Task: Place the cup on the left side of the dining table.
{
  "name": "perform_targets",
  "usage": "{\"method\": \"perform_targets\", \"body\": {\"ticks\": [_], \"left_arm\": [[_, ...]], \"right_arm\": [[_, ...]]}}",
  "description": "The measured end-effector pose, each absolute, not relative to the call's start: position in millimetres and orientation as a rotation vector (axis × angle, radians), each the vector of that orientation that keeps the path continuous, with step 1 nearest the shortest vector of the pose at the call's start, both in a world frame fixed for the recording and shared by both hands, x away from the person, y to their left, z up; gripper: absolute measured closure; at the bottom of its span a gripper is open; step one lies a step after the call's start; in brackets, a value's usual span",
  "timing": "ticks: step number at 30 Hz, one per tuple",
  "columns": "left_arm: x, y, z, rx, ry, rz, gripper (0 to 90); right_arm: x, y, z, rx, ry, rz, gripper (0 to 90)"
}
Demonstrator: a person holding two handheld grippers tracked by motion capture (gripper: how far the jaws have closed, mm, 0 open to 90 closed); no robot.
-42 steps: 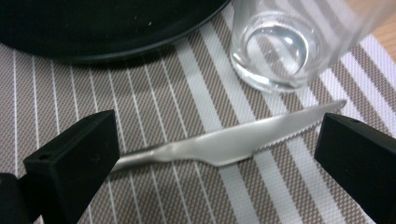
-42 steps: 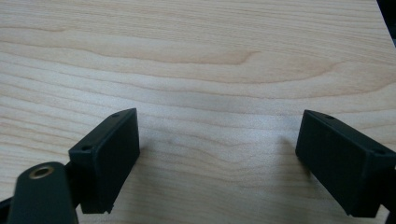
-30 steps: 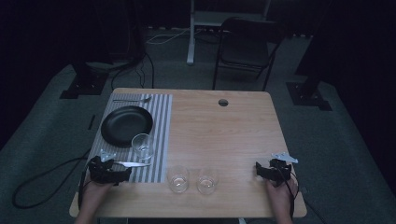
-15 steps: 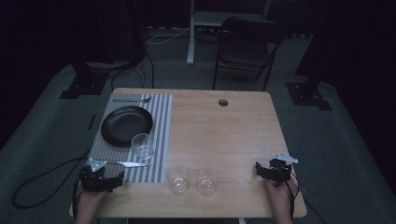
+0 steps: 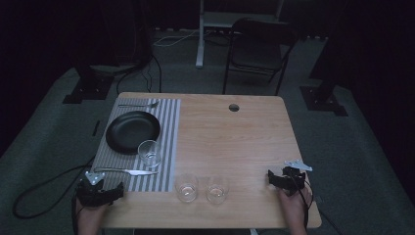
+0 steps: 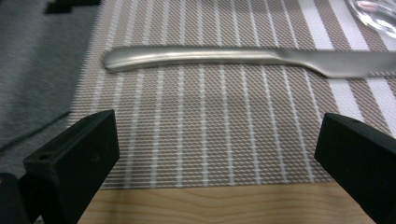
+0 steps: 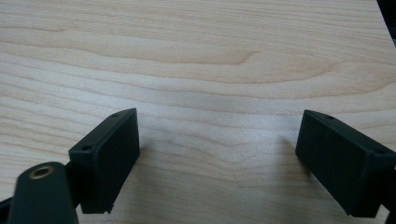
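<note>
A dim studio or lab set up for recording, not a home: a light wooden table [image 5: 235, 142] with a round cable hole [image 5: 234, 107] near its far edge stands on grey carpet [image 5: 352, 147], ringed by black equipment stands [image 5: 88, 88] and trailing cables [image 5: 161, 41]. A black folding chair [image 5: 254, 54] and a white metal desk leg [image 5: 199, 34] wait beyond the far edge.
</note>
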State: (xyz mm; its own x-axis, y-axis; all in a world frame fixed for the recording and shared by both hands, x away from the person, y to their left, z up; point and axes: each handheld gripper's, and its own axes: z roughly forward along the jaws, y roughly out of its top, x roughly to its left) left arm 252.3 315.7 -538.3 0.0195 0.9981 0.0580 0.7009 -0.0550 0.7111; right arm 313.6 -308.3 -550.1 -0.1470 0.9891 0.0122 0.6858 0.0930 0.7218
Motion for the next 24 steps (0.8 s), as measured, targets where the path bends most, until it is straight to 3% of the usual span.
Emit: {"method": "perform_targets", "body": {"ticks": [24], "left_arm": [[278, 326, -546, 1.854, 1.683, 0.723, 0.5]], "right_arm": [[314, -308, -550, 1.638, 1.89, 0.818, 13.1]]}}
